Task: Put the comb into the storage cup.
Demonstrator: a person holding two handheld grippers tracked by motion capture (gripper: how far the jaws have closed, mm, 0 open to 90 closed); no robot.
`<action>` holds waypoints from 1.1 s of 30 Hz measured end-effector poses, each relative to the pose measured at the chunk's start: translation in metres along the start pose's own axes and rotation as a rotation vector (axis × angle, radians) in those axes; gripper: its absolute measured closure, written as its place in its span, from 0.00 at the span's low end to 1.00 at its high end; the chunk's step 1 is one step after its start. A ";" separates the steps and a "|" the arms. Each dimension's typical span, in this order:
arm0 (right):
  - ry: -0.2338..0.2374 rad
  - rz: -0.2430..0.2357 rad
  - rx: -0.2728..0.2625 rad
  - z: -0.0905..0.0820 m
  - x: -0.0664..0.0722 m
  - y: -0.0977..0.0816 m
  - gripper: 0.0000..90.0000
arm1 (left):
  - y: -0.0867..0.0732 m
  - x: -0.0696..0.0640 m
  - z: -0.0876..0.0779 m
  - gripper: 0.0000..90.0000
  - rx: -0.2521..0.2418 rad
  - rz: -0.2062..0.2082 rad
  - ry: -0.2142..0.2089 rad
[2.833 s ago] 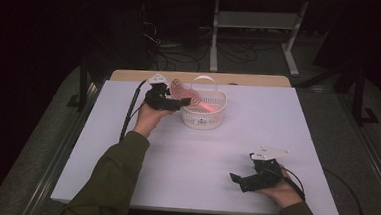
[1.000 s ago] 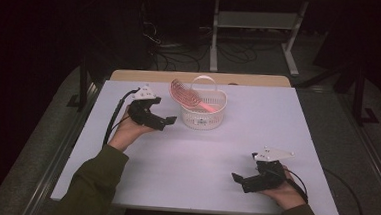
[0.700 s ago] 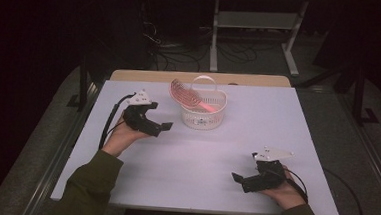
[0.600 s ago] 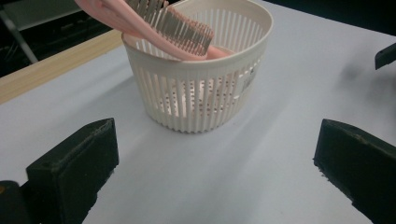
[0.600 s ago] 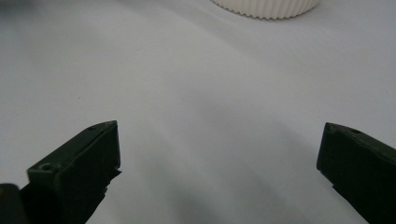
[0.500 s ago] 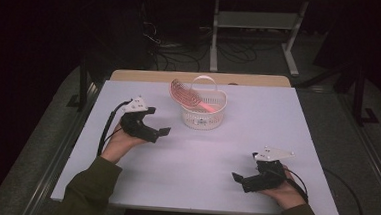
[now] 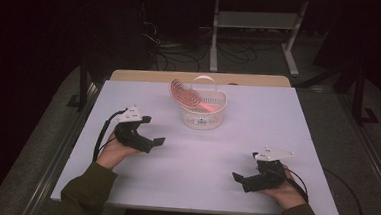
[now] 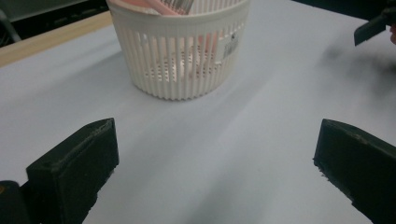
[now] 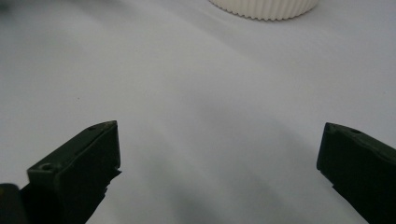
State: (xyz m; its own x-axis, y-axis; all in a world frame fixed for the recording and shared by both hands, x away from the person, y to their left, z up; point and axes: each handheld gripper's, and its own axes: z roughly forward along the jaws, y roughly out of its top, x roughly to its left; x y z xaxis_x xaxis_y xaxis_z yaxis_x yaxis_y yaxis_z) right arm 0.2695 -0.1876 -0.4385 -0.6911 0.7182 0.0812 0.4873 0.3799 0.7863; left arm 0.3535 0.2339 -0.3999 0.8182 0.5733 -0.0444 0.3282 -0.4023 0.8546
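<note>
Left gripper [image 7: 152, 141]: jaws spread wide, nothing between them; in the left gripper view the two black jaws stand far apart at the lower corners, with bare table surface between. The gripper is held just above the table, near the white slotted basket [image 7: 203, 108] on its left and nearer side, apart from it and pointing towards it. Right gripper [image 7: 240, 178]: jaws likewise spread wide and empty, as the right gripper view shows; it sits well apart from the basket, towards the near right part of the table, pointing leftward across the surface.

Basket: upright on the white table [image 7: 277, 123], in the far middle part, its arched handle raised. A pink hairbrush [image 7: 182, 93] stands in it, the ribbed oval head tilted out over the rim on the left side, the pink handle lying down inside. In the left gripper view a small label shows on the basket's slotted wall [image 8: 187, 51].

Beyond the basket: a strip of wooden tabletop [image 7: 145, 75].
</note>
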 end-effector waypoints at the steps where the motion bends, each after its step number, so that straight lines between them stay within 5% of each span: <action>1: 0.000 0.000 0.001 0.000 0.000 0.000 0.00 | -0.002 -0.001 -0.001 0.00 0.002 -0.001 0.000; 33: -0.010 -0.002 -0.005 -0.002 0.000 0.001 0.00 | -0.053 -0.020 -0.028 0.00 0.032 -0.034 -0.041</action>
State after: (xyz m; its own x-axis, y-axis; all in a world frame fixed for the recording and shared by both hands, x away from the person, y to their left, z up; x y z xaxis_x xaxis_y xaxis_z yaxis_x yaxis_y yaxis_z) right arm 0.2687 -0.1883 -0.4369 -0.6870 0.7229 0.0738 0.4829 0.3784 0.7897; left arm 0.3068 0.2638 -0.4297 0.8246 0.5578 -0.0950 0.3710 -0.4062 0.8351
